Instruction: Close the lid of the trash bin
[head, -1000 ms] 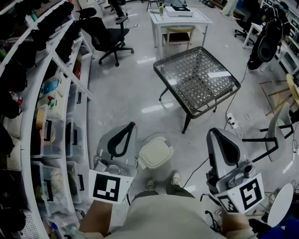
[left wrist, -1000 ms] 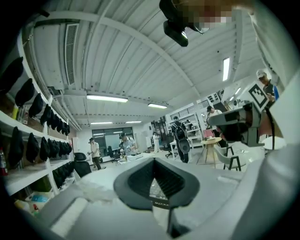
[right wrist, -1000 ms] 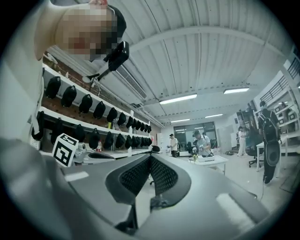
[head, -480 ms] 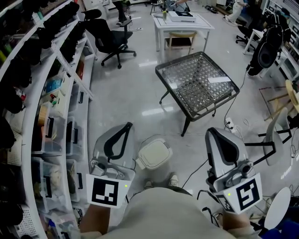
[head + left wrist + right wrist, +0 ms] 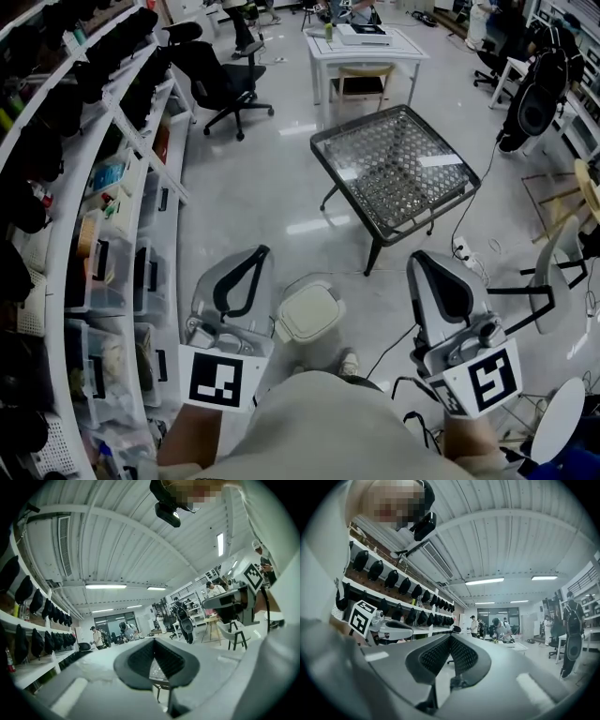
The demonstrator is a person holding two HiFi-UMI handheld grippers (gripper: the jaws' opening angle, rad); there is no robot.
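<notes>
Head view puts the small cream plastic trash bin at six o'clock, lid seemingly flat already, left gripper at seven and right gripper at five both pinched together on nothing, so any press should land squarely mid-lid.

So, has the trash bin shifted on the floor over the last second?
No. The trash bin keeps its place on the floor, down and left of the foot of the table leg in the head view.

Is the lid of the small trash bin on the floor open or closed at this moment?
Closed. In the head view the trash bin lid lies flat on top, and no opening shows.
</notes>
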